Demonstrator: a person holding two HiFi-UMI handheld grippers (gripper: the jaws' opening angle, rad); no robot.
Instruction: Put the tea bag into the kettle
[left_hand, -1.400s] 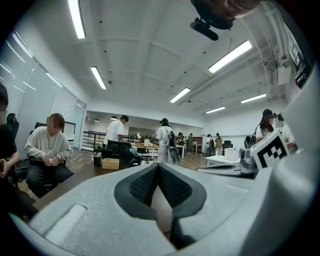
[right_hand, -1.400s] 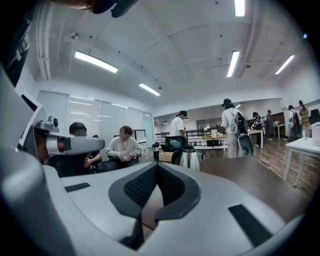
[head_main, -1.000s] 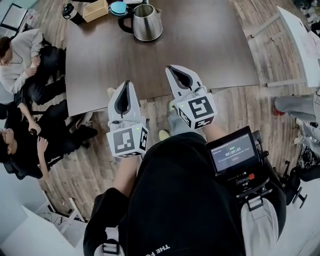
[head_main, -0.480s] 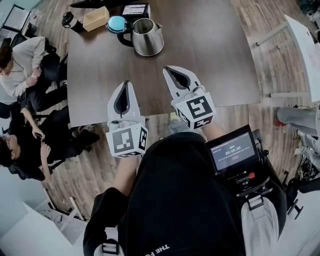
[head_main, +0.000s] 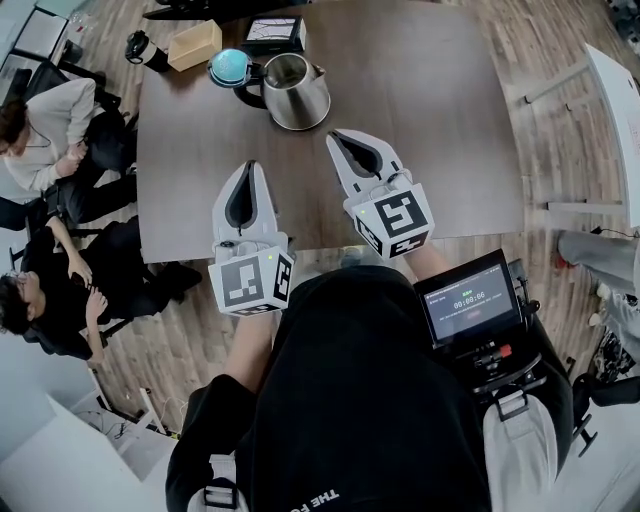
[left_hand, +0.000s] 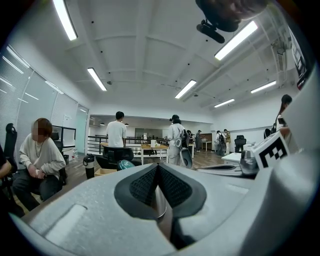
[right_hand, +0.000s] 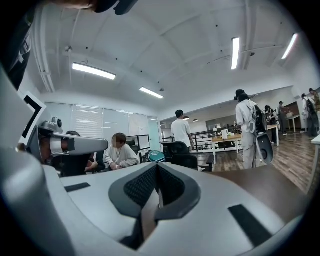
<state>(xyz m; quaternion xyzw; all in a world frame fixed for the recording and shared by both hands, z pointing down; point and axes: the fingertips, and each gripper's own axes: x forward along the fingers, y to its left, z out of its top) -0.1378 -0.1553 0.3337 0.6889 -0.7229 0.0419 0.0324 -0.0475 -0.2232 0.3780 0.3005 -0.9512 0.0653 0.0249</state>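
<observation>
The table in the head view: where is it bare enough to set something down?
The right half of the table, from the kettle to the right edge, is bare, as is the left strip in front of the kettle. The far left corner is crowded: kettle, teal lid, cardboard box.

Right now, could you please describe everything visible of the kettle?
The kettle is a shiny metal pot, steel by its look, with a black handle on its left in the head view. It stands upright on the far part of the dark brown table. Its top looks open. A round teal thing lies close beside the handle; contact cannot be judged. The left gripper and right gripper, both shut, are apart from it.
</observation>
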